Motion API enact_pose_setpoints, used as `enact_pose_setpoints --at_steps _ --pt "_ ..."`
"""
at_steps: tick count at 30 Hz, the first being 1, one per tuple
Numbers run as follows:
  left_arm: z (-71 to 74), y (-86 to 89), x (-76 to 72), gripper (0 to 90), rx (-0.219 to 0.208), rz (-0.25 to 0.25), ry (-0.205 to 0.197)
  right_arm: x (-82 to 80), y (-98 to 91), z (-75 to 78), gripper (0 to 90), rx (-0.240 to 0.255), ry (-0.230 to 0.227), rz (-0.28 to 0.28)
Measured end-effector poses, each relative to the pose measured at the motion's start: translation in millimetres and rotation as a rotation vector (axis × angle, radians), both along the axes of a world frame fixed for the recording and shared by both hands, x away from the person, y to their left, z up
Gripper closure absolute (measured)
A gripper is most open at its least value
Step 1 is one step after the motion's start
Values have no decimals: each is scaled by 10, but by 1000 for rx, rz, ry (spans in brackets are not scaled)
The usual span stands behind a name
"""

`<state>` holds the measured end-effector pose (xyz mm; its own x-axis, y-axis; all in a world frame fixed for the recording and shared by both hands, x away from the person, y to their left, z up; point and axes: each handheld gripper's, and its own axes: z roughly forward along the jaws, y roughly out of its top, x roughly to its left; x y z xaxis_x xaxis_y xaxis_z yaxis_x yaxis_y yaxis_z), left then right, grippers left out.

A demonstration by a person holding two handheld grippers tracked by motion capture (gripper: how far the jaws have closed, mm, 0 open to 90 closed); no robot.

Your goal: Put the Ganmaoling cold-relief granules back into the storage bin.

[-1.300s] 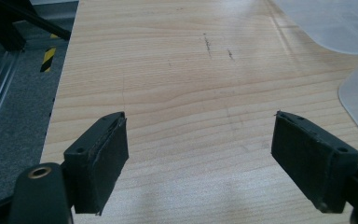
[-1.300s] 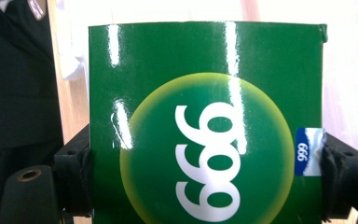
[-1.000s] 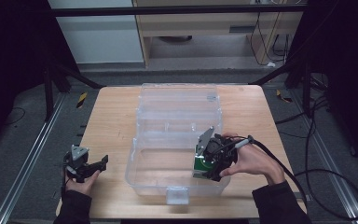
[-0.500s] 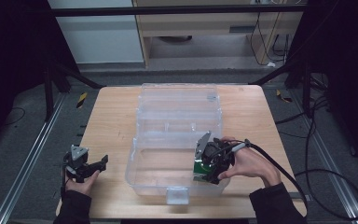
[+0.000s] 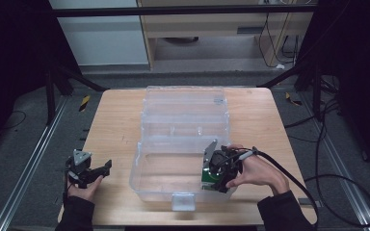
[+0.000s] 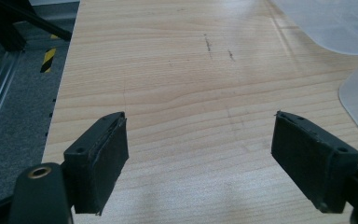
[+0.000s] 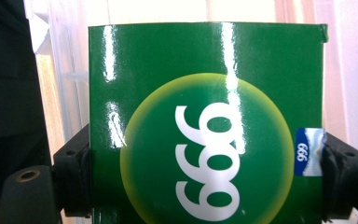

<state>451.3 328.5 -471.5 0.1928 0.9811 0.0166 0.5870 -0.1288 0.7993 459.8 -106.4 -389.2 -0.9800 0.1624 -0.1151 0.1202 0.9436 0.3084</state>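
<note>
Wooden table (image 5: 111, 130), left tool (image 5: 87, 169) spread wide, right tool (image 5: 215, 174) clamping green box (image 7: 205, 126) inside clear bin (image 5: 147, 168)

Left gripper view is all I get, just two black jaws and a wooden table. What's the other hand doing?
Observer: The right gripper is shut on a green box, down inside the near part of a clear plastic bin.
Operator: What's on the box?
Observer: A yellow-green circle with white "999" printed on it, seen in the right gripper view.
Operator: Is the bin's lid on?
Observer: No, the clear lid lies flipped open toward the far side of the table.
Operator: Where's my gripper then?
Observer: The left gripper sits open near the table's front left corner, apart from the bin.
</note>
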Motion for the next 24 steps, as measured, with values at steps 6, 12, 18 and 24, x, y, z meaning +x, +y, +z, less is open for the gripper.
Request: enact_pose_setpoints --at_steps 6,12,18,24 --pt "0 2 0 180 -1 -1 0 12 31 -64 153 -24 3 1" --pt "-1 4 1 180 0 -2 1 35 14 -138 149 -15 23 -8" --pt "-2 1 2 180 0 -1 1 40 -5 -154 138 0 19 -13" --pt "0 1 1 180 1 0 0 -5 -83 -14 152 66 6 -26"
